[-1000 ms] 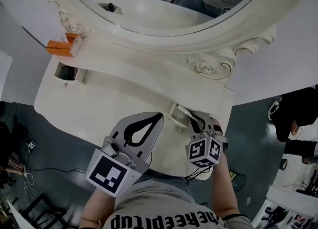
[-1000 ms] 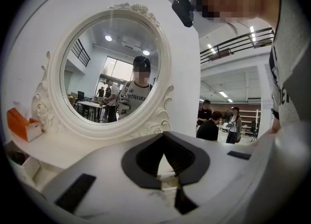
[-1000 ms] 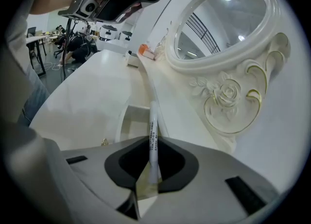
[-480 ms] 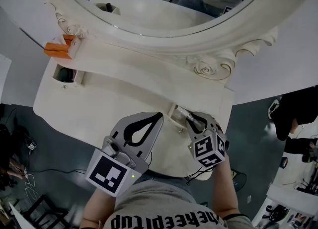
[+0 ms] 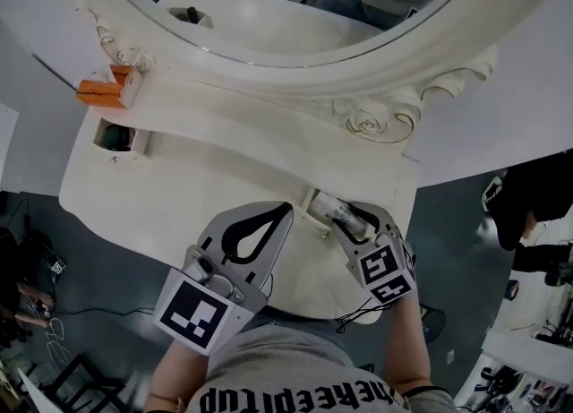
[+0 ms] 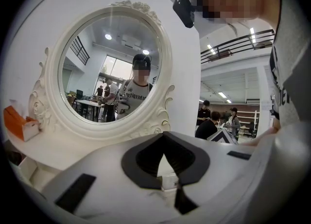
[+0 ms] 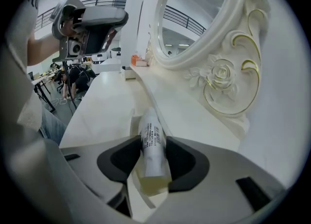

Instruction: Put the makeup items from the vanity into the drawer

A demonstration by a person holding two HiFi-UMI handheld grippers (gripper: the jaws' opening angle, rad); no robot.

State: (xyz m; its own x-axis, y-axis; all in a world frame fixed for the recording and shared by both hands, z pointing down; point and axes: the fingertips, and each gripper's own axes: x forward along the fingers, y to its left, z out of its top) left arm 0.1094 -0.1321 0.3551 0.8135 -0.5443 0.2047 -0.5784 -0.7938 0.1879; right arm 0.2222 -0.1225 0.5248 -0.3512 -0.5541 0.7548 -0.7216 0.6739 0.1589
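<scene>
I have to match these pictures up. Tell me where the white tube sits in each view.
Head view: the white tube lies low, right of centre, at the tips of the right tongs.
Left gripper view: not visible.
Right gripper view: low centre, between the right tongs, whose jaws are opening.
Shared landmark: the oval mirror frame.

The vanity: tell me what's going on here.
A person works at a white vanity with a gripper in each hand. The right gripper is at a small open drawer at the vanity's front right, with a white tube between its jaws. The jaws are opening and the tube rests in the drawer. The left gripper hangs over the tabletop beside it, jaws together and empty.
</scene>
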